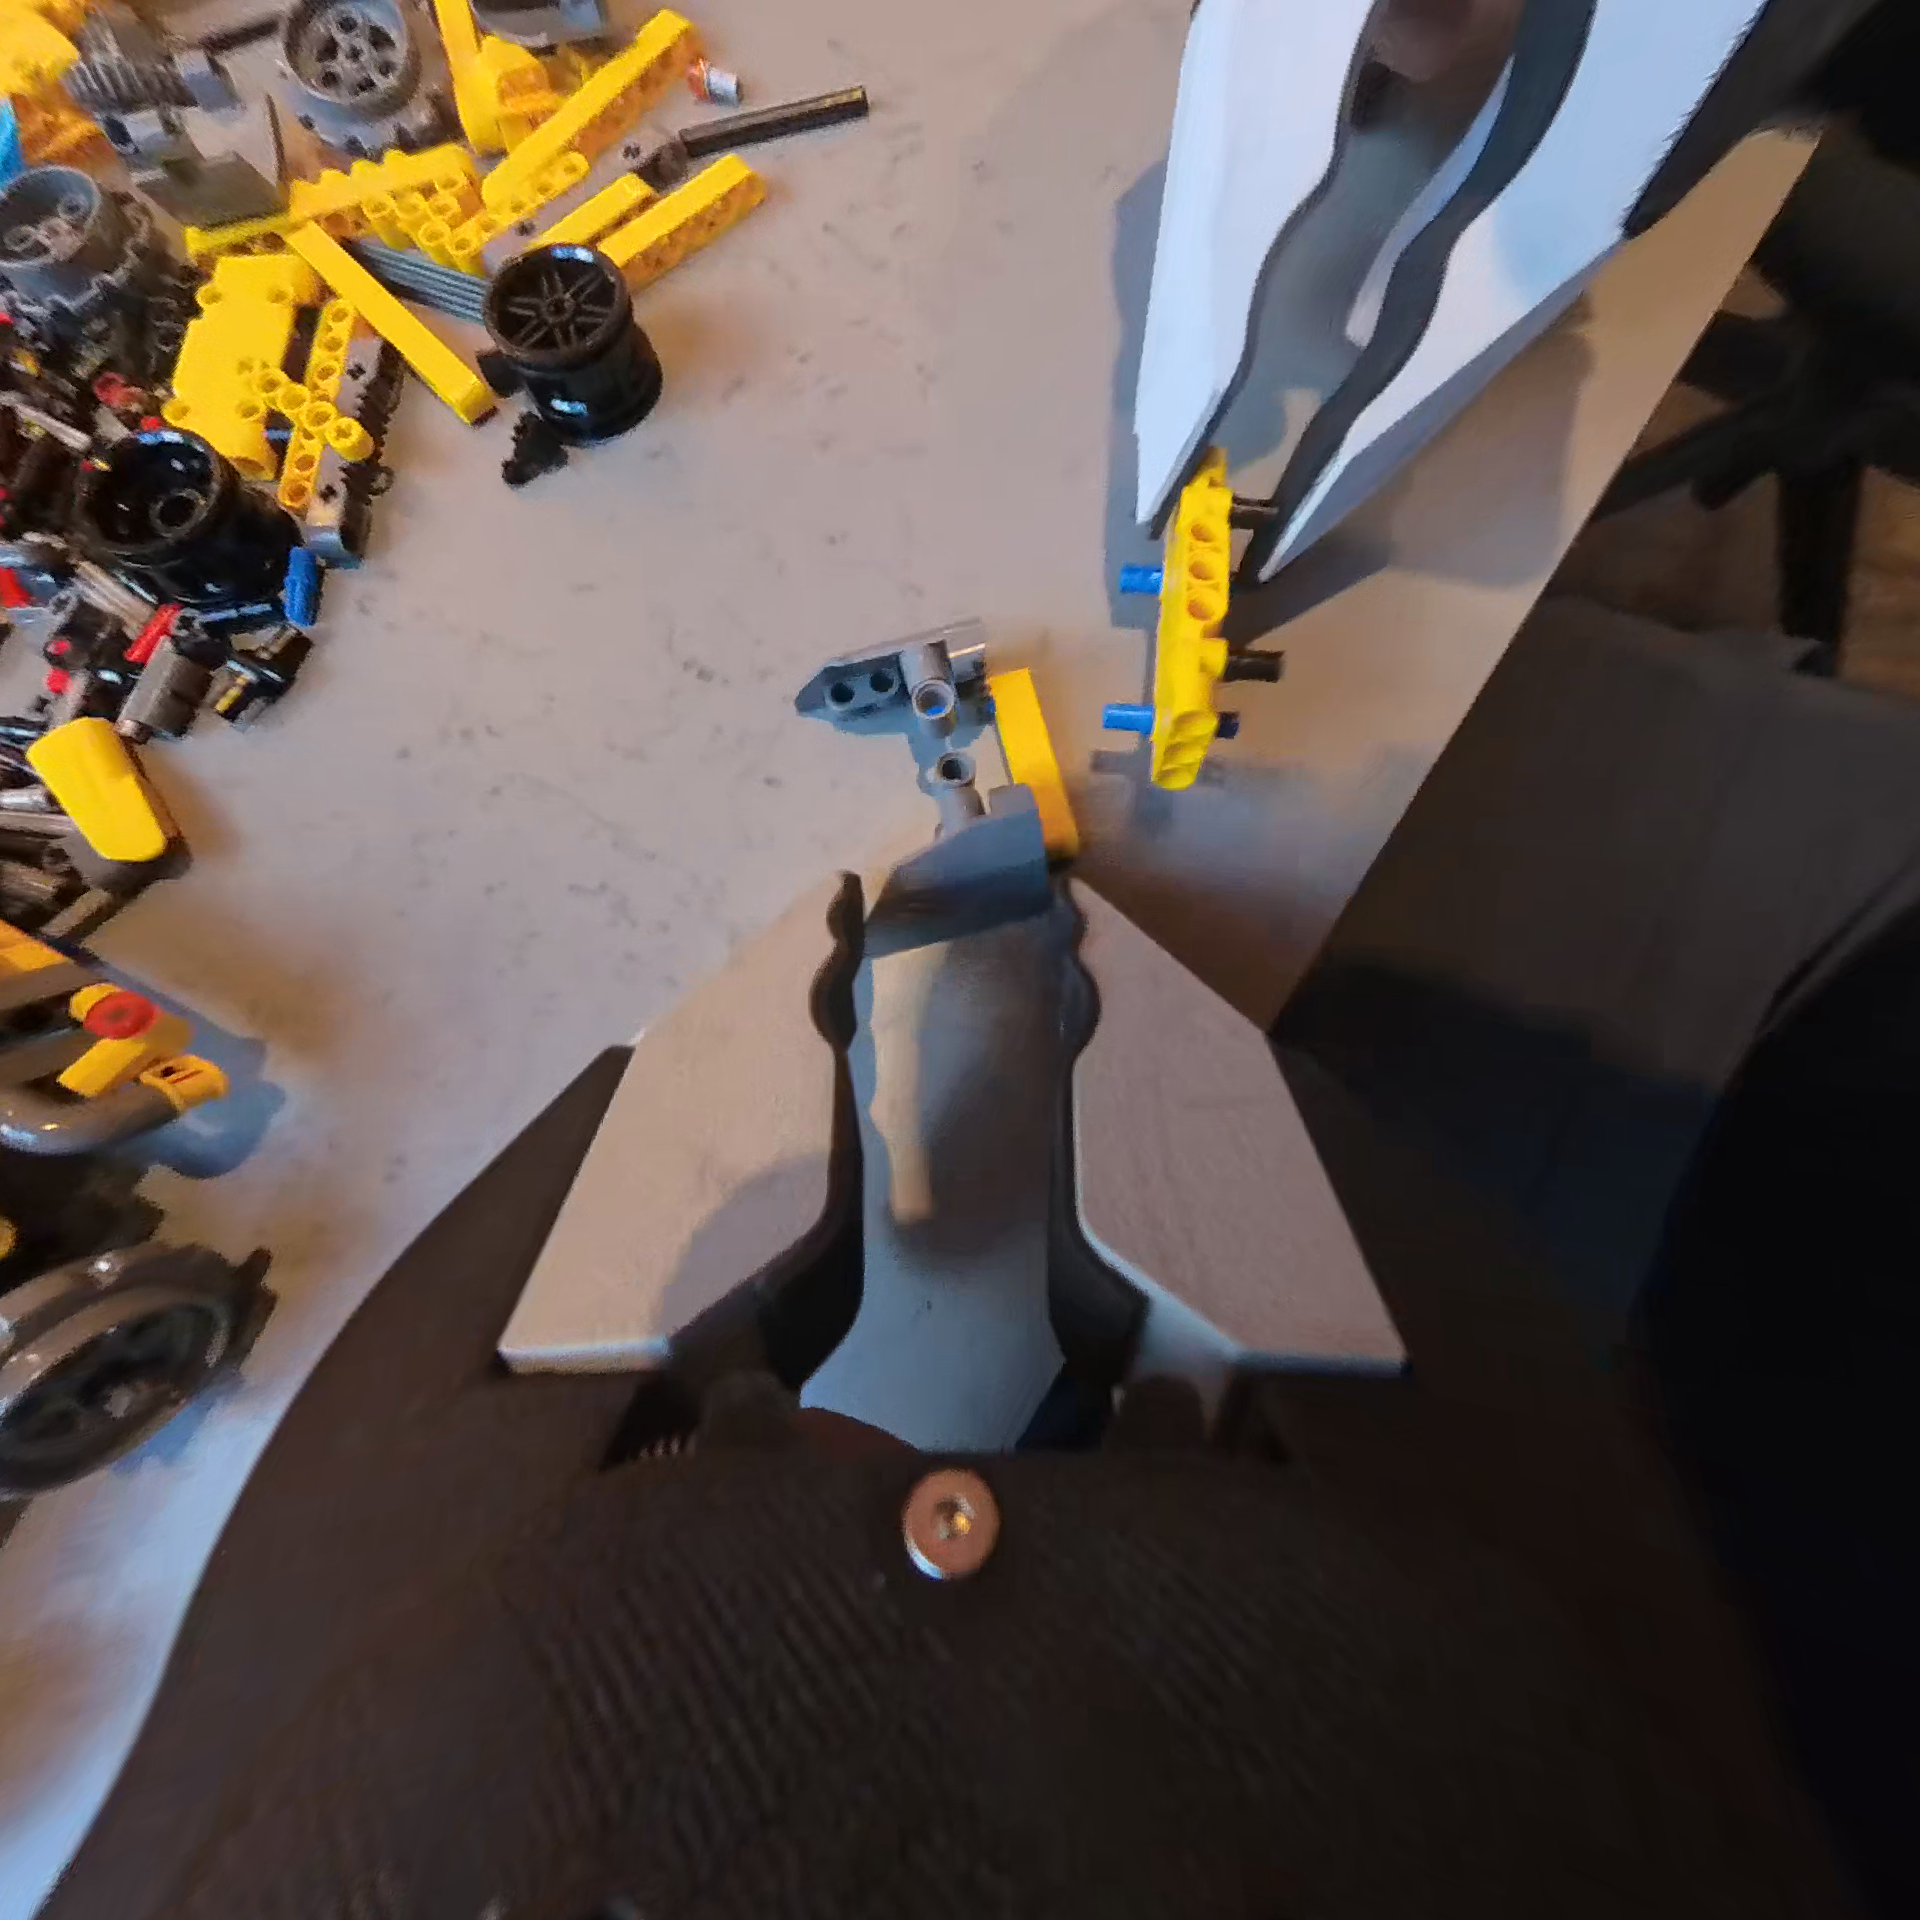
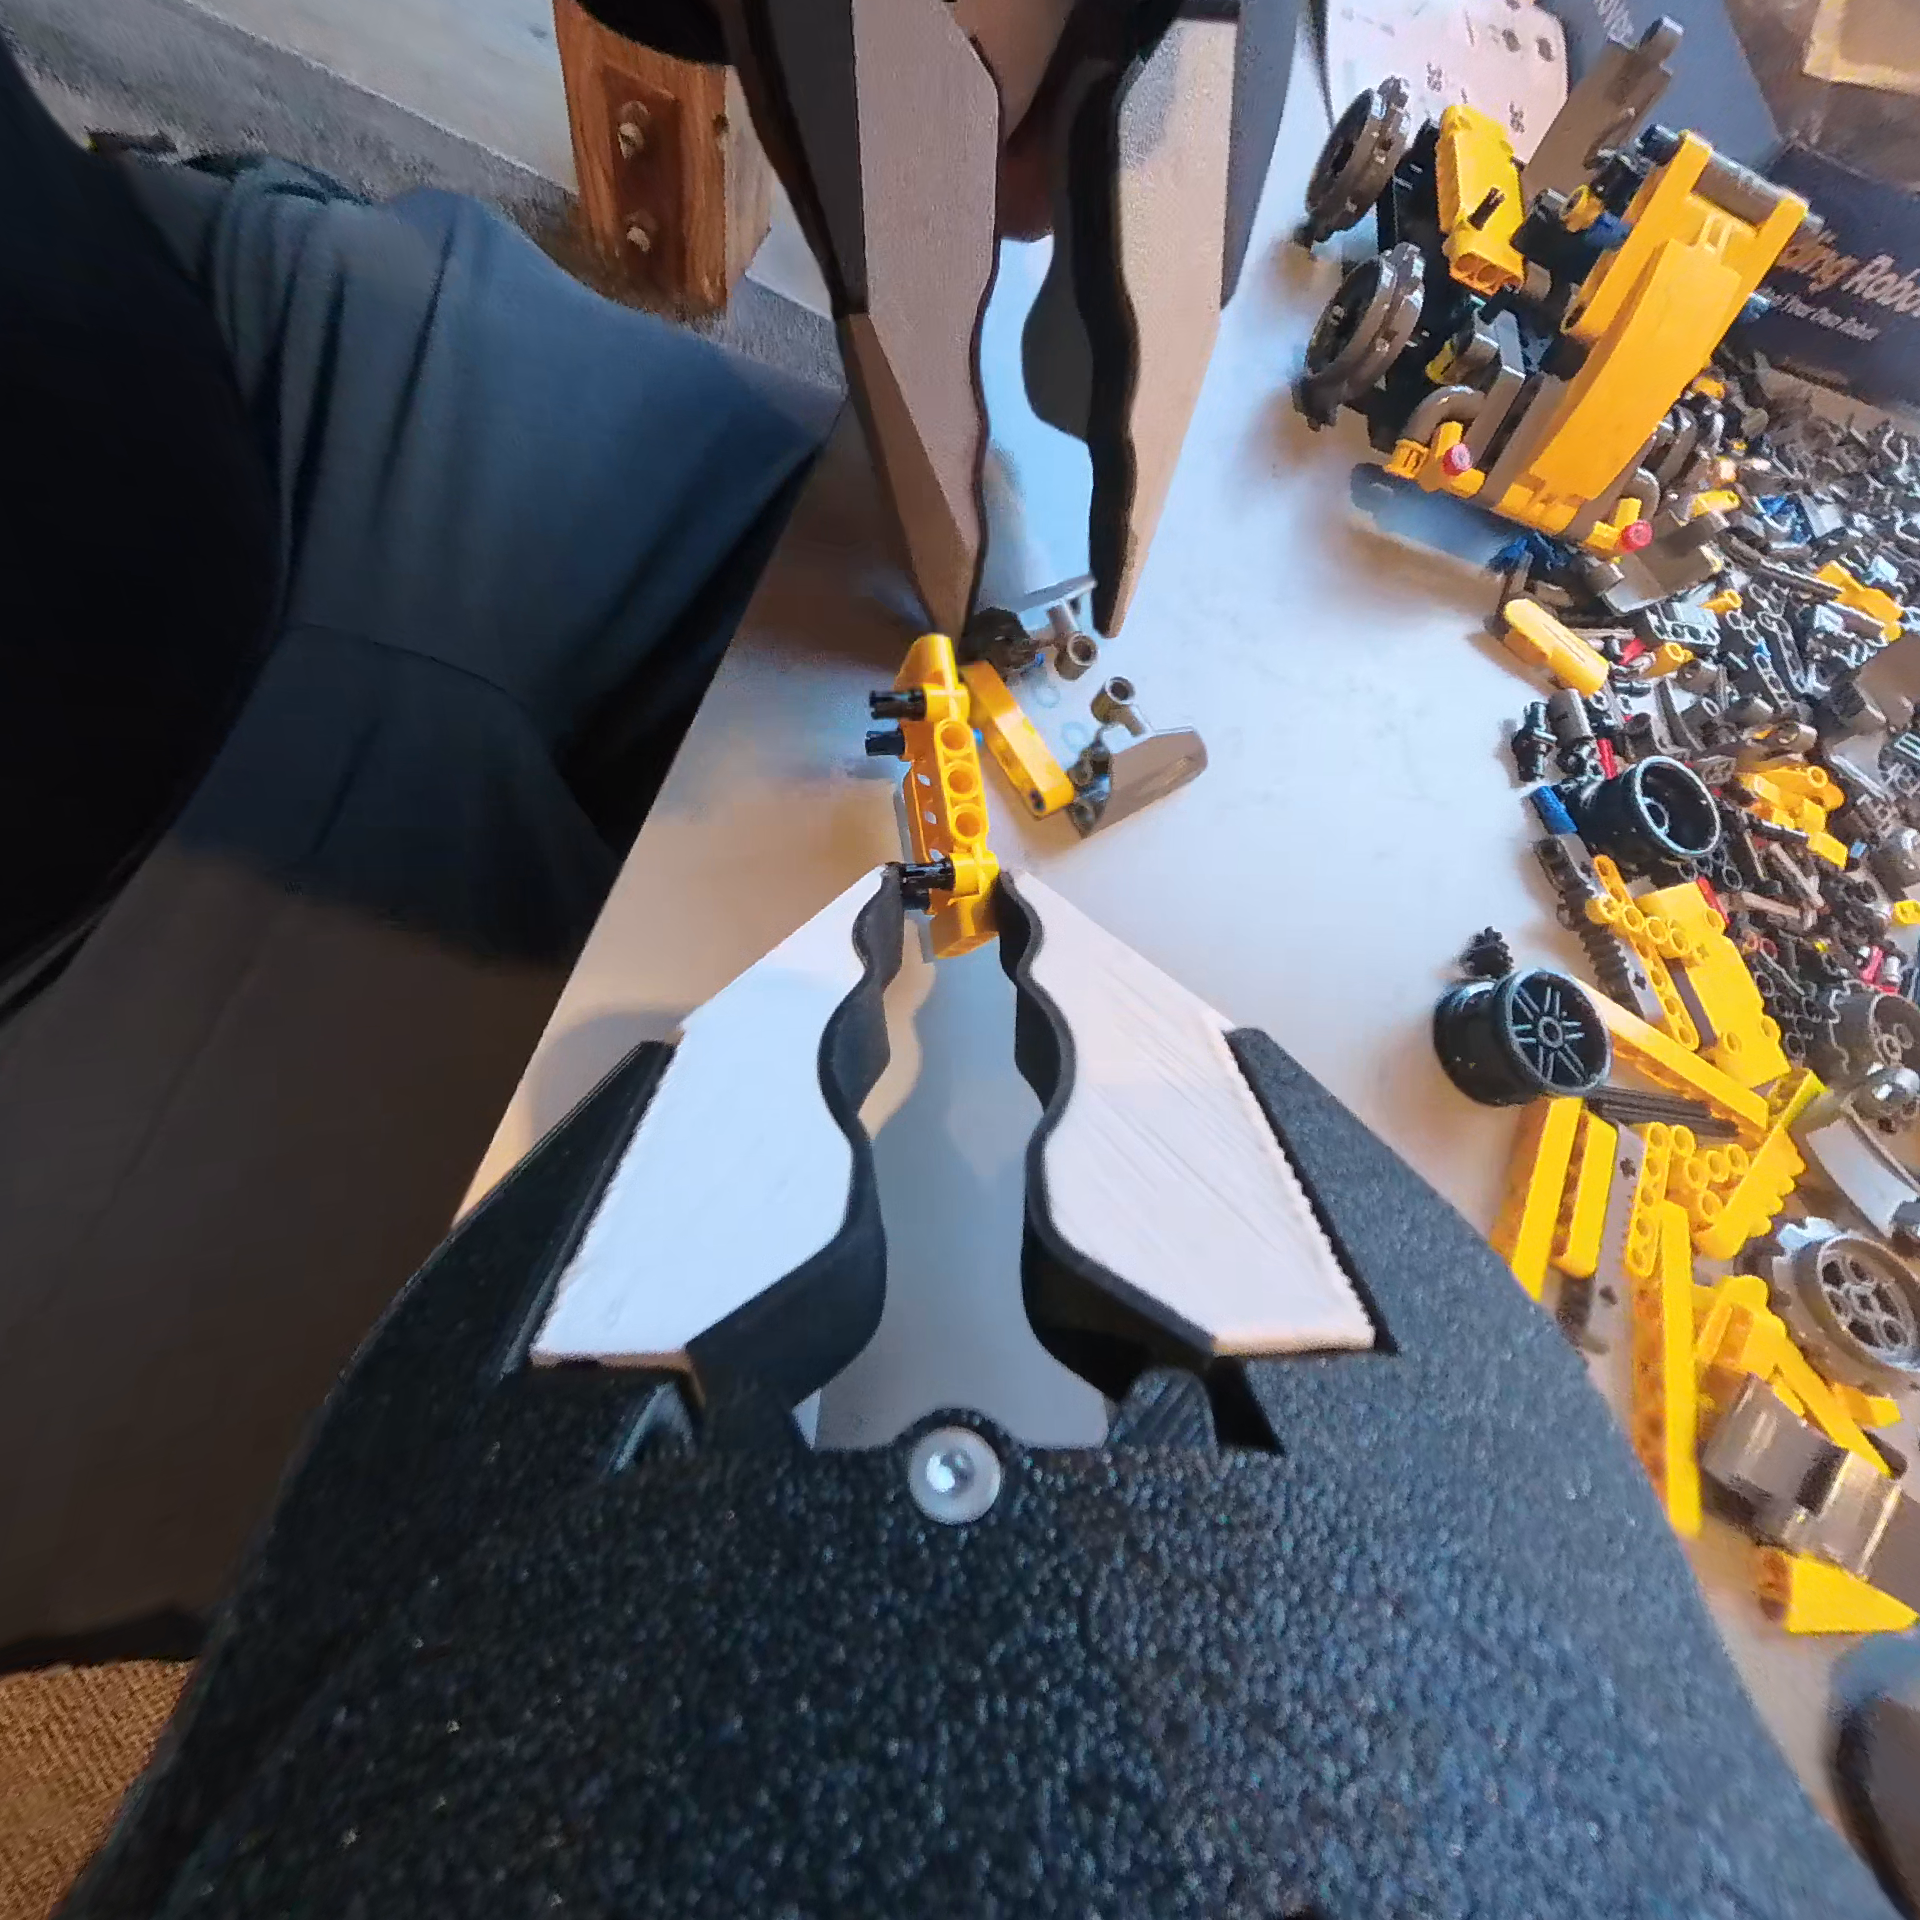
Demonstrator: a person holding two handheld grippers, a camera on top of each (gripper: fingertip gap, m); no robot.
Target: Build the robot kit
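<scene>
My left gripper (image 1: 961,883) is shut on the grey end of a small grey-and-yellow brick assembly (image 1: 935,717) and holds it over the white table (image 1: 675,644). It shows at the top of the right wrist view (image 2: 1029,623), with the assembly (image 2: 1143,774) hanging from it. My right gripper (image 2: 945,904) is shut on the near end of a yellow holed beam (image 2: 951,790) that carries black and blue pins. In the left wrist view the right gripper (image 1: 1236,520) holds that beam (image 1: 1195,623) upright, just right of the assembly. Beam and assembly are close together; I cannot tell whether they touch.
A wide pile of loose yellow, black and grey building parts (image 2: 1714,1039) with black wheels (image 1: 571,332) covers one side of the table. A partly built yellow vehicle (image 2: 1538,312) stands behind it. The table edge (image 1: 1455,831) runs close by, with a dark upholstered seat (image 2: 416,520) and a wooden leg (image 2: 655,156) beyond. The tips of one gripper are about 7 cm away from the tips of the other. About 20 cm separates my left fingertips from the partly built yellow vehicle (image 2: 1538,312).
</scene>
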